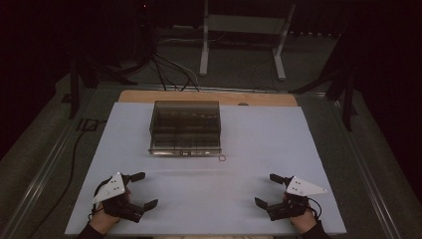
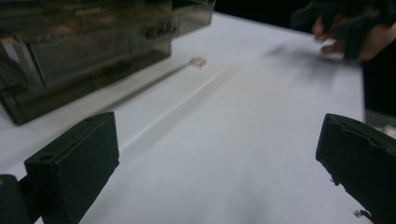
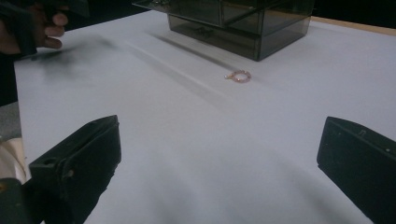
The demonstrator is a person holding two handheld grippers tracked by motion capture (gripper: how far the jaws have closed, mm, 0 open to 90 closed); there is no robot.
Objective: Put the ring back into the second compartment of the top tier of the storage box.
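- My left gripper (image 1: 142, 189) rests low on the near-left of the worktop (image 1: 259, 134), jaws spread wide and holding nothing.
- My right gripper (image 1: 271, 190) mirrors it at near-right, jaws equally parted and empty.
- The small pinkish ring (image 3: 239, 75) lies flat on the white surface, just off the front-right corner of the smoky clear drawer box (image 1: 185, 127), apart from it.
- I judge the right gripper the better choice: approach low, straddle the ring's band, narrow the jaws slowly so it does not skate away.
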